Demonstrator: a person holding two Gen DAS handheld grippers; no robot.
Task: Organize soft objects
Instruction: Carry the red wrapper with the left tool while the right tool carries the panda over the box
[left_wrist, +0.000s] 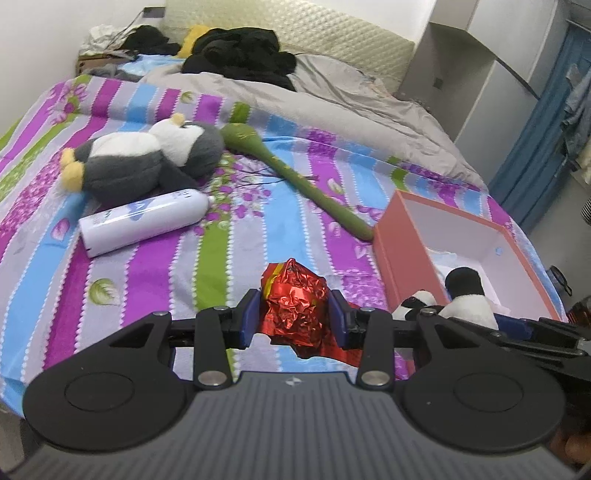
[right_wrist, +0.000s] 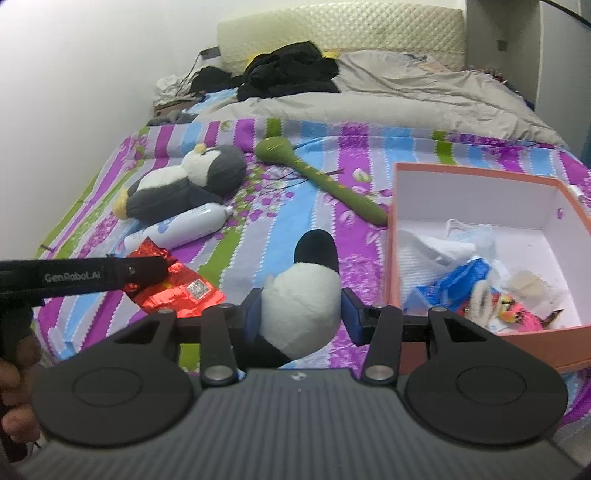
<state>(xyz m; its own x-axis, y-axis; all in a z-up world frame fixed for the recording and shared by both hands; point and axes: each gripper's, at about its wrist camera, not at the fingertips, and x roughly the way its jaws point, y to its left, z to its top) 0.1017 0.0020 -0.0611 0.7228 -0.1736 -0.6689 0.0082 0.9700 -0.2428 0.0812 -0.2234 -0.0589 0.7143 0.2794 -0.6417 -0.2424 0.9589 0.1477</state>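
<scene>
a wide bed (left_wrist: 155, 266) fills the room, covered by a striped sheet in purple, blue, green and grey with a flower print. a rumpled grey duvet (left_wrist: 332, 96) lies across its far half, with a heap of black clothing (left_wrist: 236, 55) near the padded headboard. at the right edge of the bed sits an open orange box (right_wrist: 476, 173) with white inner walls; inside it lie white cloth, blue plastic and a small pink toy (right_wrist: 517, 310). a grey and white plush penguin (left_wrist: 147, 155) lies on its back on the left of the sheet, and a white spray bottle (left_wrist: 144, 221) lies touching its side. a long green plush spoon shape (left_wrist: 299, 173) stretches from beside the penguin's head to the box's near corner. the right gripper (right_wrist: 300, 314) has its jaws pinching a black and white plush panda (right_wrist: 306, 306), held above the sheet just left of the box. the left gripper (left_wrist: 293, 319) has its jaws pinching a crumpled red foil wrapper (left_wrist: 295, 302), held above the sheet near the front edge of the bed.
</scene>
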